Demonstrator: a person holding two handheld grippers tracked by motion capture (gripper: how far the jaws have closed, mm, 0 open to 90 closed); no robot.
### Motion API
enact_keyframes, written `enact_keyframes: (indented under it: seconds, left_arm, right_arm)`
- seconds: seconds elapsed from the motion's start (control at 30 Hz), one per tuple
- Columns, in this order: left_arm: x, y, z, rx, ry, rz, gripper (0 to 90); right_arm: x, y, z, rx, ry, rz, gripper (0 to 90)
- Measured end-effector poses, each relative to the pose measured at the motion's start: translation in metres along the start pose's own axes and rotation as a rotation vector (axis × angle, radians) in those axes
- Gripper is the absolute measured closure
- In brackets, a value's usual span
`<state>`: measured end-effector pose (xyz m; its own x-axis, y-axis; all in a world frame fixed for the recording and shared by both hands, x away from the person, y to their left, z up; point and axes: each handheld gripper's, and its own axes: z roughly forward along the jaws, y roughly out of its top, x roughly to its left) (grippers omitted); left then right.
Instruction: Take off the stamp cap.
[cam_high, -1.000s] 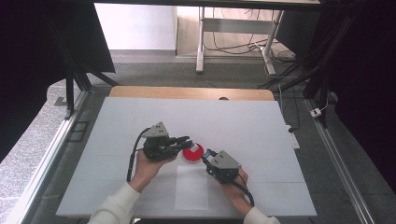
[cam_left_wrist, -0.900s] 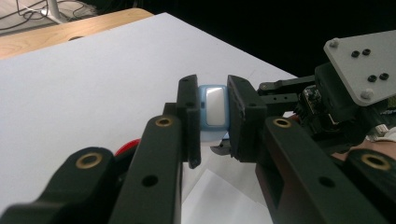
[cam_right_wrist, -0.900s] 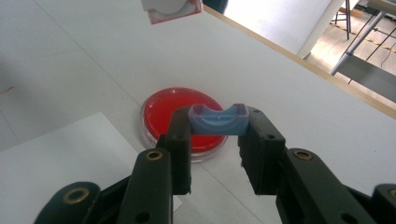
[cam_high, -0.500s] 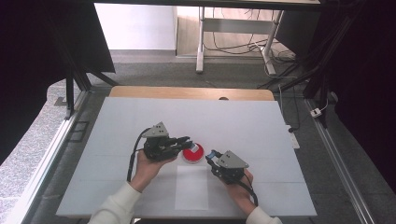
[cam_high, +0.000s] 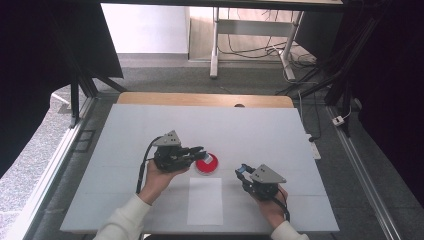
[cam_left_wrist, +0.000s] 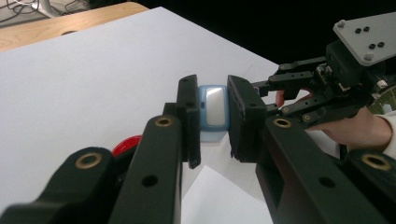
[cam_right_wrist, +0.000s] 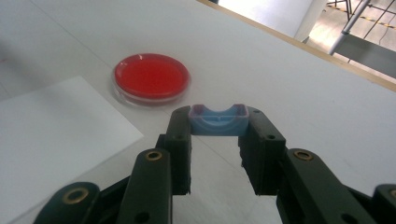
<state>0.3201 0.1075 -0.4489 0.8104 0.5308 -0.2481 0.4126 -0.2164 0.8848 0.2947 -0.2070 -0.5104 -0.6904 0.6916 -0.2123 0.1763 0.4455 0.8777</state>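
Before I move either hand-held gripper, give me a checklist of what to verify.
1. Left hand-held gripper grips its blue piece: ok, held between both jaws.
2. Right hand-held gripper grips its blue part: ok, but only at the jaw tips.
3. Red dish flat on the table: ok, though the left jaws sit close to it.
4. White sheet lying flat: ok.
5. Grippers apart: ok.
6. Dish lid closed: cannot tell.
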Motion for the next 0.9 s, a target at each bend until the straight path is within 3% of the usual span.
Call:
enact_keyframes:
  seconds: [0.5, 0.67, 0.9]
  left_arm:
    - [0.002, 0.003, -0.002, -0.004, -0.007, 0.013, 75.4]
    - [0.001, 0.005, -0.005, 0.012, 0.02, 0.054, 75.3]
    - [0.007, 0.006, -0.009, 0.019, 0.04, 0.057, 75.3]
  right_arm:
    - [-0.03, -0.021, -0.027, 0.013, -0.056, 0.022, 64.7]
    - [-0.036, -0.025, -0.035, 0.016, -0.064, 0.039, 64.6]
    - [-0.042, -0.03, -0.041, 0.023, -0.068, 0.047, 64.6]
